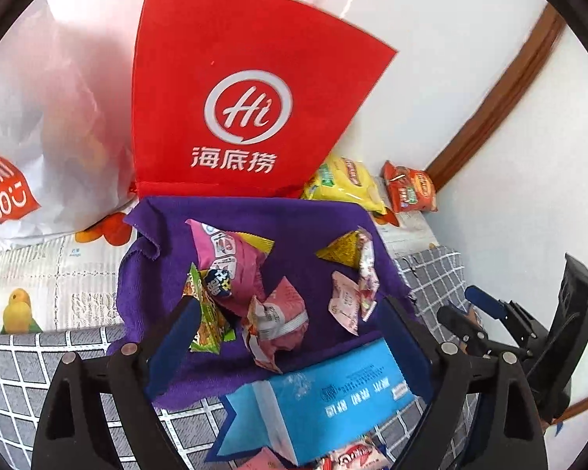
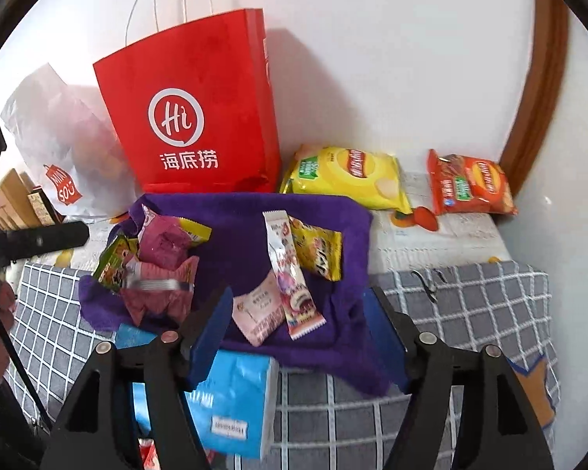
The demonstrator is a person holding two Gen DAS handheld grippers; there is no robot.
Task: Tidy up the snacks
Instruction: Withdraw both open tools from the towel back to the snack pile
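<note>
Several small snack packets lie on a purple cloth (image 1: 302,227) (image 2: 235,246): a pink pack (image 1: 231,266), a crumpled pink-white pack (image 1: 278,317), a green pack (image 1: 205,325) and a yellow pack (image 1: 339,252) (image 2: 319,252). A long pink-white packet (image 2: 290,278) and a pale pink one (image 2: 256,309) lie on the right. My left gripper (image 1: 290,321) is open and empty over the cloth's near edge. My right gripper (image 2: 298,313) is open and empty over the same edge. A blue carton (image 1: 325,395) (image 2: 231,399) lies in front of the cloth.
A red paper bag (image 1: 239,109) (image 2: 192,117) and a white plastic bag (image 1: 39,137) (image 2: 58,145) stand against the wall behind. A yellow chip bag (image 1: 345,184) (image 2: 349,176) and an orange chip bag (image 1: 411,188) (image 2: 470,184) lie at back right. A grey checked cloth (image 2: 470,313) covers the surface.
</note>
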